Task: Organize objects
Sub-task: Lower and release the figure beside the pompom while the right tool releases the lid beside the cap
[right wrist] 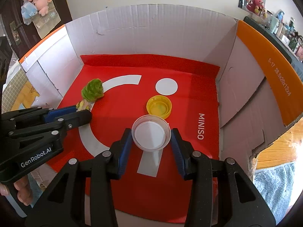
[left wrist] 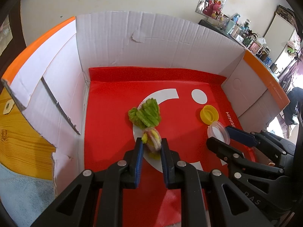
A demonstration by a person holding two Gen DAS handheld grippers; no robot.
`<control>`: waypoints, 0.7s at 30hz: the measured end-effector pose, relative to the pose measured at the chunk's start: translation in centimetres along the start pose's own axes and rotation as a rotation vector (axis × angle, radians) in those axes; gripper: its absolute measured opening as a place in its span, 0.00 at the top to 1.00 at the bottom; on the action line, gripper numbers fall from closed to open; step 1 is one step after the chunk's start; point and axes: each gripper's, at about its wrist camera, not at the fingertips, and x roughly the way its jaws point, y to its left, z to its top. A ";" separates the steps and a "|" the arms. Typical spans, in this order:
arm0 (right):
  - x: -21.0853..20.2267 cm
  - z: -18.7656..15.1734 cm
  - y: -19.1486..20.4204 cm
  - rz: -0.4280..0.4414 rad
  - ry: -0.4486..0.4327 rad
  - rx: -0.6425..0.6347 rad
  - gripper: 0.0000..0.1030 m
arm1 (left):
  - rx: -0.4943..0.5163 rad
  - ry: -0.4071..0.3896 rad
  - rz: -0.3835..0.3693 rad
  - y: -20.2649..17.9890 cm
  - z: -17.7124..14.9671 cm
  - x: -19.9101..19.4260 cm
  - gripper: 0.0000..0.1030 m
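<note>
The pipe-cleaner flower (left wrist: 151,141) lay on the red mat (left wrist: 106,132) inside the cardboard box (left wrist: 161,37), clenched at its yellow end by the left tongs (left wrist: 151,145). The right tongs (right wrist: 151,134) stood spread around the clear lid (right wrist: 151,135), just near of the yellow cap (right wrist: 159,106).

A white cardboard box (right wrist: 151,30) with orange edges holds a red sheet (right wrist: 117,98) printed with white shapes, a fuzzy green-topped, yellow-and-pink toy (left wrist: 147,121), a yellow cap (right wrist: 159,106), a clear-rimmed white lid (right wrist: 150,135), and black grippers with blue-padded fingers (left wrist: 139,157).
</note>
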 end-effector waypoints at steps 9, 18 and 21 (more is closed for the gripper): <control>-0.1 0.0 0.3 -0.003 0.003 -0.004 0.57 | 0.001 0.004 -0.007 -0.1 0.1 0.0 0.81; -0.8 -0.3 0.5 -0.002 -0.006 -0.002 0.48 | 0.010 -0.006 -0.009 -0.5 -0.1 -0.8 0.76; -1.0 -0.4 0.6 -0.002 -0.008 -0.001 0.48 | 0.015 -0.019 0.000 -0.7 -0.2 -1.2 0.68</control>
